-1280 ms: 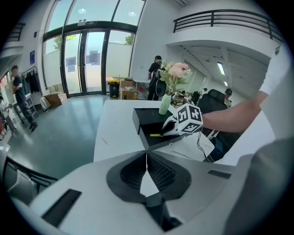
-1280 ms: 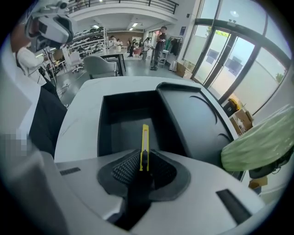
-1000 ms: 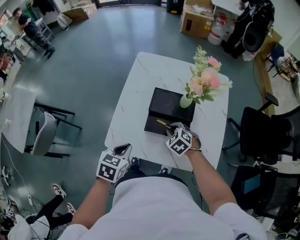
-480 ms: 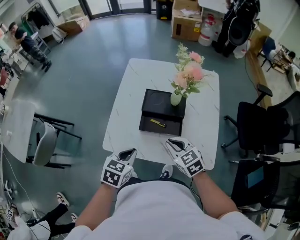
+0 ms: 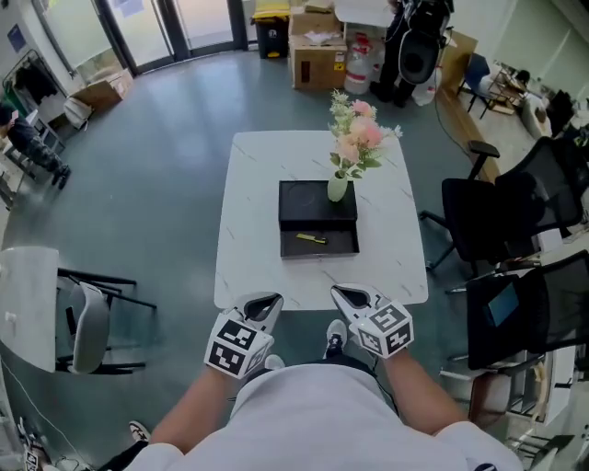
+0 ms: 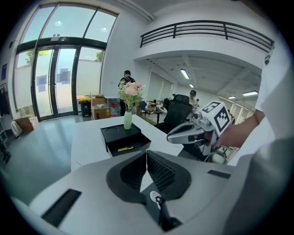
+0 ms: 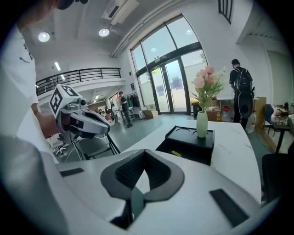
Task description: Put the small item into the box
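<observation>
At lower centre, the right gripper [image 5: 347, 294] has just clenched shut on nothing and drawn back beside the closed, empty left gripper [image 5: 266, 302], leaving the small yellow item [image 5: 311, 239] inside the black box [image 5: 299, 208] above, so placement looks done.

Grey floor [image 5: 156, 184], glass doors [image 5: 189, 20]
</observation>
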The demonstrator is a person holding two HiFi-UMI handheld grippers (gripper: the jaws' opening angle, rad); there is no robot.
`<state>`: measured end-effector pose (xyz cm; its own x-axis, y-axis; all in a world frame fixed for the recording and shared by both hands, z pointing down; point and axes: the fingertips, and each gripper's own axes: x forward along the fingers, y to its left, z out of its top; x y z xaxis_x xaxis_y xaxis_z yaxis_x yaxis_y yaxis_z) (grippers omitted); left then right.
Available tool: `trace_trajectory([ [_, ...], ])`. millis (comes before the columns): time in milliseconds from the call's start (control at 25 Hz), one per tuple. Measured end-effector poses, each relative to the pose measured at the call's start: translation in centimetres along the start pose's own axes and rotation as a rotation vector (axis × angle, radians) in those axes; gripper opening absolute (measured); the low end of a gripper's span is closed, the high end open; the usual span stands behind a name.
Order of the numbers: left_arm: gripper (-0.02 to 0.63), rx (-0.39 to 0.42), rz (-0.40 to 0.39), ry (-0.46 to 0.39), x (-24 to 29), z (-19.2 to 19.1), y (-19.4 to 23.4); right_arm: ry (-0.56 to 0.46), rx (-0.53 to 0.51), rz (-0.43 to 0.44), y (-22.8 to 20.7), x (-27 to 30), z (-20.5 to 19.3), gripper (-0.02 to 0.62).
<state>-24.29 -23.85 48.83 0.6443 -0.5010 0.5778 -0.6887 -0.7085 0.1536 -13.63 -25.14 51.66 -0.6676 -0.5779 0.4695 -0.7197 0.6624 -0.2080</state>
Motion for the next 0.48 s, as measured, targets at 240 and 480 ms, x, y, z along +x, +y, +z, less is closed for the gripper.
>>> trace_trajectory([
  [240, 0.017, 0.017, -0.096, -0.028, -4.0, -2.5, -0.9, -0.027, 0.055, -0.147, 6.0, -3.0, -1.4, 0.015],
  [480, 0.017, 0.045, -0.154, -0.022, -4.6, -3.7, -2.2, -0.038, 0.083, -0.214, 8.6, -4.8, -3.3, 0.015],
])
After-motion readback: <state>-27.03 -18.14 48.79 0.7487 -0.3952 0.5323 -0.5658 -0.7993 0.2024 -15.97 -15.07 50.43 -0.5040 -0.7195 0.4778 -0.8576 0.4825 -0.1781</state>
